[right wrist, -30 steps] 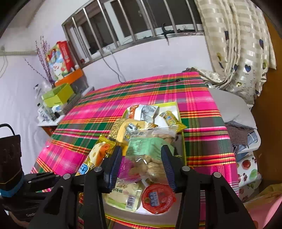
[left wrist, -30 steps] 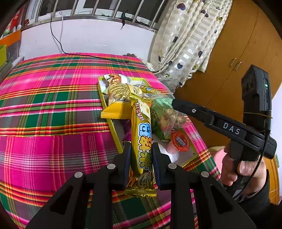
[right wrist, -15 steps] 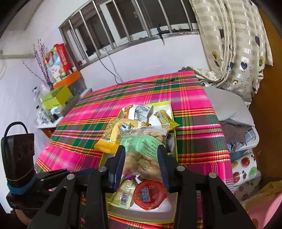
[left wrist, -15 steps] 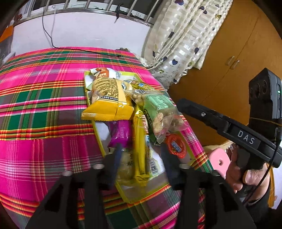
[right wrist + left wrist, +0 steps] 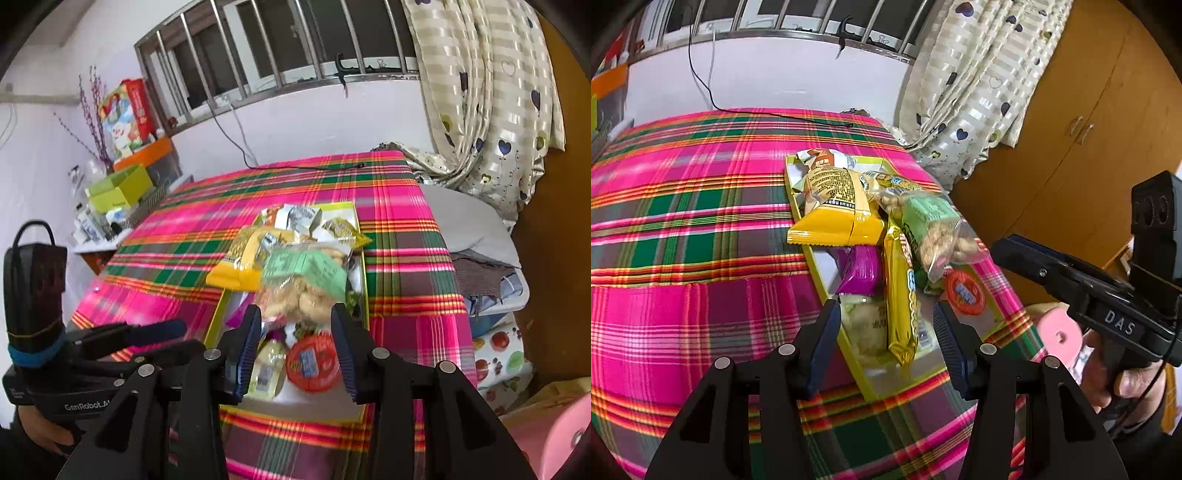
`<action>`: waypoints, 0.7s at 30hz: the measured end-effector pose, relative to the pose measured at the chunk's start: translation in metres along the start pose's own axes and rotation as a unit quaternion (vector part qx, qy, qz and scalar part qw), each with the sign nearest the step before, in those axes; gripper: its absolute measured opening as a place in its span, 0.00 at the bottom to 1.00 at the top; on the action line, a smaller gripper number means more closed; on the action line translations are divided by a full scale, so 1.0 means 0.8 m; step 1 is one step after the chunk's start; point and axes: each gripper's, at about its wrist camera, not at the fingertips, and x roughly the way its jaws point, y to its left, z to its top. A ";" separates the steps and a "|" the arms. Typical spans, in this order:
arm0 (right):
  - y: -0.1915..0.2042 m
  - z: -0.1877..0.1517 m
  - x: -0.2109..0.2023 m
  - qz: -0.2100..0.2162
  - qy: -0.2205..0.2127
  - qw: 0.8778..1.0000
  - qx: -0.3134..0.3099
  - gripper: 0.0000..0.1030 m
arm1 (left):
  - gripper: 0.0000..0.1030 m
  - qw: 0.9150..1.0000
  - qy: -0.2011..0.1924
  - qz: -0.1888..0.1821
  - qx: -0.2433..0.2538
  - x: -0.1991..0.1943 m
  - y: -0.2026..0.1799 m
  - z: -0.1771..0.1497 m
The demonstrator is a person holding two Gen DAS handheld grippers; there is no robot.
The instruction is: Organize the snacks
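The snacks are nearly all gathered in the yellow tray (image 5: 849, 345) on the plaid-covered bed (image 5: 687, 229). The left tongs (image 5: 886, 334) stand released, straddling the long yellow bar (image 5: 899, 295) that lies loose in the tray. The right tongs (image 5: 295, 334) have just been widening and hang over the tray's near end, the clear cookie bag (image 5: 303, 284) just beyond their tips; they grip nothing. What seems left is tidying: the packets lie heaped and overlapping, and the yellow chip bag (image 5: 836, 210) overhangs the rim.
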 end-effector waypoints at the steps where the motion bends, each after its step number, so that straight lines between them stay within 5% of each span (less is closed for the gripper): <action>1: 0.004 -0.004 -0.002 -0.003 0.002 1.000 -0.003 0.38 | 0.52 1.000 0.000 0.003 0.003 -0.001 -0.002 -0.001; 21: 0.041 -0.052 -0.019 -0.030 0.022 0.999 -0.036 0.45 | 0.52 0.998 -0.002 0.056 0.021 -0.021 -0.015 -0.032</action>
